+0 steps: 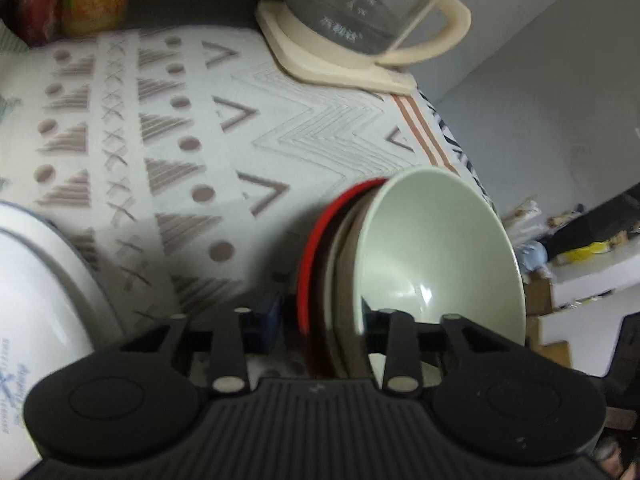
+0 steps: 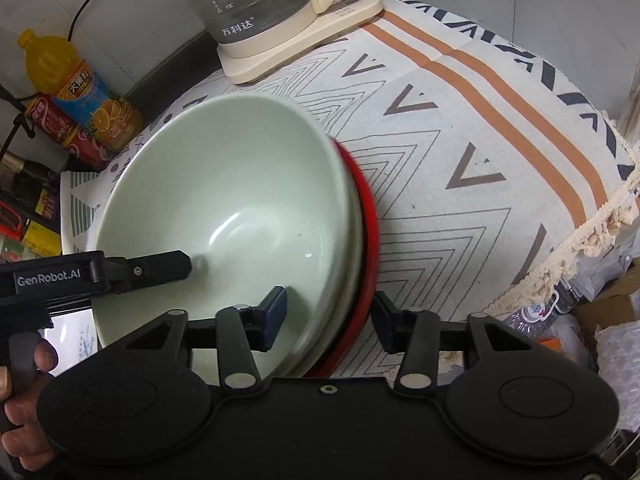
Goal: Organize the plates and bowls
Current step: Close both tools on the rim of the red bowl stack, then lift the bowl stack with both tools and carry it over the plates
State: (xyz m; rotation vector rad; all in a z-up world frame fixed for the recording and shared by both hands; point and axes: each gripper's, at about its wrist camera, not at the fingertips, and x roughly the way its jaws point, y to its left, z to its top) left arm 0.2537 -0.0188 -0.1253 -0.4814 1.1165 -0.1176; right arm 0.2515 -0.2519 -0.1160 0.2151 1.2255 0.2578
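Patterned cloth point(image 2: 460, 152) covers the bench below the glass kettle point(image 2: 256, 4). Near the kettle, the pale green bowl point(image 2: 224, 208) sits nested in a red plate point(image 2: 366, 216). Right hand-held gripper point(image 2: 330, 312) clamps their near rims; left hand-held gripper point(image 1: 324, 320) clamps the stack's opposite edge.

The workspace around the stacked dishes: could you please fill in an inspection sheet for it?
Surface: patterned tablecloth, tasselled edge.
Job's things: green bowl nested in a tilted stack over a red plate; white dish lies apart from the stack.
Clutter: glass kettle on a cream base; juice bottle and red bottle at the back.
Grippers: left tool and right tool each straddle the stack's rim; whether the pads press is unclear.
Cables: black cable along the wall.
Surroundings: cardboard box beyond the table edge; a hand on the left tool's handle.
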